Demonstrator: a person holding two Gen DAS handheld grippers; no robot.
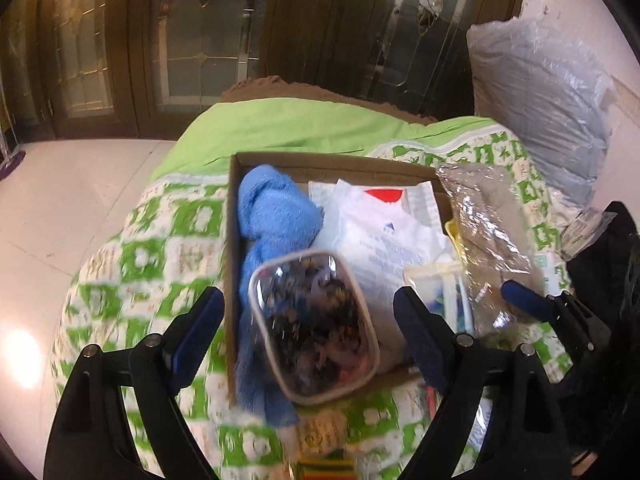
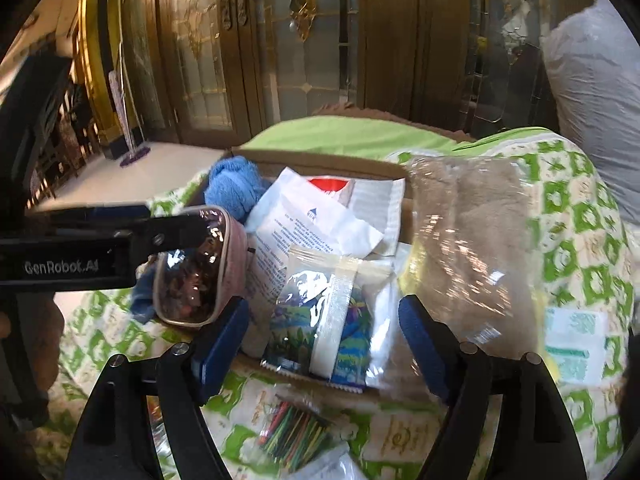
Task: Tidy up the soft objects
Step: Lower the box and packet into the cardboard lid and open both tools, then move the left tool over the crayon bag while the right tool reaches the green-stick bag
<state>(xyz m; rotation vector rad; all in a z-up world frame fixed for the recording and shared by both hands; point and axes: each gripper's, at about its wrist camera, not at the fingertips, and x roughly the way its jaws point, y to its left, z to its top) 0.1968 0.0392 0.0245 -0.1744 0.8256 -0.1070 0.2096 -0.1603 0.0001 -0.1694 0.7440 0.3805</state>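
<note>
Both grippers, left gripper (image 1: 308,320) and right gripper (image 2: 324,340), gaped, holding nothing. Beside the box (image 2: 320,166), the wrapped towel (image 2: 472,240) looked soft, light, slippery; pinch its edge.

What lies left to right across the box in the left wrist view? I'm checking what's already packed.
Blue towel → clear pouch → white packet → wrapped beige cloth at the right edge of the cardboard box.

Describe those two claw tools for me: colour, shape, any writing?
Both grippers, left gripper and right gripper, have glossy black, curved plastic arms with silver rivets. Their jaws carry dark blue ribbed pads. White lettering on the left one's body reads GenRobot.AI.
</note>
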